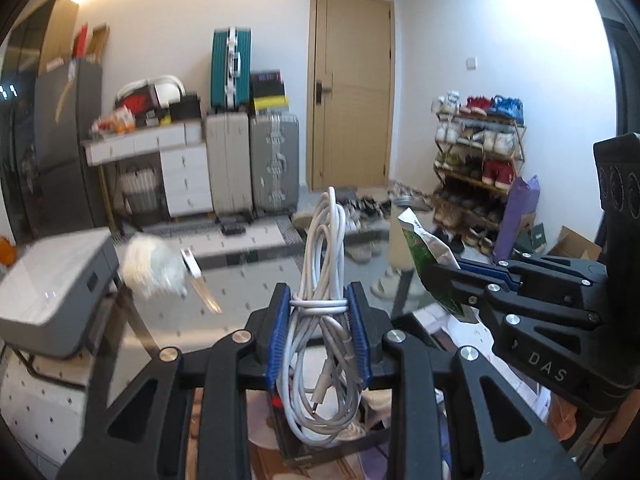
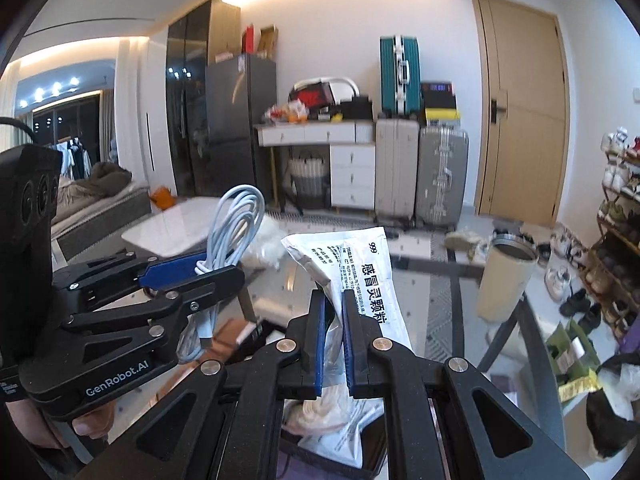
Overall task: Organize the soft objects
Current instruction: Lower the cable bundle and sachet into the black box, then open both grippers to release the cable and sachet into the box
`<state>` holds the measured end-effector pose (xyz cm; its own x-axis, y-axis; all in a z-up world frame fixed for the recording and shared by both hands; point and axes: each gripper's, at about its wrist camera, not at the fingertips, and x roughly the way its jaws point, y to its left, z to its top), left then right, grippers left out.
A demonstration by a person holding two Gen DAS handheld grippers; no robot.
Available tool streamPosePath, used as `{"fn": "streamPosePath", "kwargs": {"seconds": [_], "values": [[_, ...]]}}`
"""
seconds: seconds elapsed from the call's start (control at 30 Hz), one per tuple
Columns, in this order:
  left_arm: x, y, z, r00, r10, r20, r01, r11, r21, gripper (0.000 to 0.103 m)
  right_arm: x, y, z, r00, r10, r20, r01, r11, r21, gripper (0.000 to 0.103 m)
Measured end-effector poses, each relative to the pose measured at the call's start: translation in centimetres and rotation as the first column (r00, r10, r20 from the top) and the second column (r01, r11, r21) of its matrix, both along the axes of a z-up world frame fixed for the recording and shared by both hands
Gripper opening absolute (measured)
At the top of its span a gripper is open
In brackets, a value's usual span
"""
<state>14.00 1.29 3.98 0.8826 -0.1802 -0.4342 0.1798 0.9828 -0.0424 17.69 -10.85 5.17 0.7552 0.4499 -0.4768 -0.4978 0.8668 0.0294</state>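
My left gripper (image 1: 319,300) is shut on a coiled white cable (image 1: 324,264) and holds it upright above a glass table (image 1: 248,276). It shows in the right wrist view (image 2: 216,268) at the left, with the cable (image 2: 238,220) sticking up. My right gripper (image 2: 334,300) is shut on a white medicine sachet pack (image 2: 372,276) with printed text. In the left wrist view the right gripper (image 1: 444,276) is at the right, holding the pack's green side (image 1: 424,248). A fluffy white object (image 1: 154,266) lies on the table, left.
A beige cylinder cup (image 2: 506,276) stands on the glass table at the right. A grey printer-like box (image 1: 52,288) sits left. A dark tray (image 1: 320,440) lies below the grippers. Suitcases (image 1: 252,164), a door (image 1: 352,84) and a shoe rack (image 1: 476,168) are behind.
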Motion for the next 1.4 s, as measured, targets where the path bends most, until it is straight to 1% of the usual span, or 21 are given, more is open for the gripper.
{"fn": "streamPosePath", "kwargs": {"seconds": [0.07,0.17,0.23,0.37,0.47,0.6,0.73,0.8,1.03,1.17,1.27,1.37,1.4], "values": [[0.5,-0.1,-0.5,1.0,0.001,-0.028,-0.002,1.0,-0.012,0.028,0.4,0.0,-0.6,1.0,0.002,-0.025,-0.002,1.0,-0.006,0.007],[1.3,-0.7,-1.5,0.997,0.011,-0.077,-0.009,1.0,0.027,0.028,1.3,0.0,-1.3,0.997,-0.003,-0.071,0.002,1.0,-0.011,0.007],[1.7,-0.7,-2.2,0.993,0.012,-0.118,-0.01,1.0,0.02,0.028,1.7,-0.2,-1.8,0.995,-0.004,-0.1,0.003,1.0,-0.01,0.007],[2.9,-1.0,-3.8,0.974,0.007,-0.227,-0.004,1.0,0.014,0.028,2.7,-0.3,-3.2,0.984,-0.017,-0.175,0.012,0.999,-0.033,0.007],[3.3,-1.2,-5.1,0.959,0.003,-0.282,0.001,1.0,0.013,0.028,3.9,-0.5,-4.8,0.965,-0.019,-0.261,0.008,0.999,-0.044,0.007],[3.3,-1.4,-5.7,0.951,0.0,-0.31,0.007,1.0,0.023,0.028,4.8,-0.4,-6.4,0.943,-0.022,-0.332,0.0,0.998,-0.067,0.007],[3.6,-1.6,-6.0,0.943,-0.002,-0.333,0.011,1.0,0.025,0.028,5.3,-0.4,-7.5,0.931,-0.028,-0.365,-0.003,0.996,-0.086,0.007],[3.7,-1.7,-6.5,0.935,-0.012,-0.355,0.02,1.0,0.017,0.028,5.3,-0.6,-8.1,0.925,-0.032,-0.378,-0.005,0.995,-0.096,0.007],[3.3,-1.5,-6.6,0.927,-0.016,-0.374,0.019,1.0,0.006,0.028,6.1,-0.6,-10.1,0.898,-0.041,-0.438,-0.019,0.991,-0.131,0.008],[2.8,-1.5,-6.5,0.923,-0.01,-0.385,0.012,1.0,0.003,0.03,5.8,-0.9,-10.7,0.888,-0.036,-0.459,-0.025,0.992,-0.126,0.008],[2.6,-1.7,-6.5,0.921,-0.008,-0.39,0.012,1.0,0.007,0.033,5.5,-0.7,-10.6,0.885,-0.031,-0.464,-0.034,0.991,-0.132,0.008],[2.6,-1.5,-6.7,0.917,-0.01,-0.399,0.003,1.0,-0.017,0.039,5.2,-0.6,-10.8,0.884,-0.025,-0.468,-0.04,0.991,-0.128,0.011],[2.6,-1.4,-6.8,0.916,-0.006,-0.401,-0.002,1.0,-0.02,0.044,5.1,-0.6,-10.8,0.883,-0.023,-0.468,-0.039,0.992,-0.122,0.012]]}}
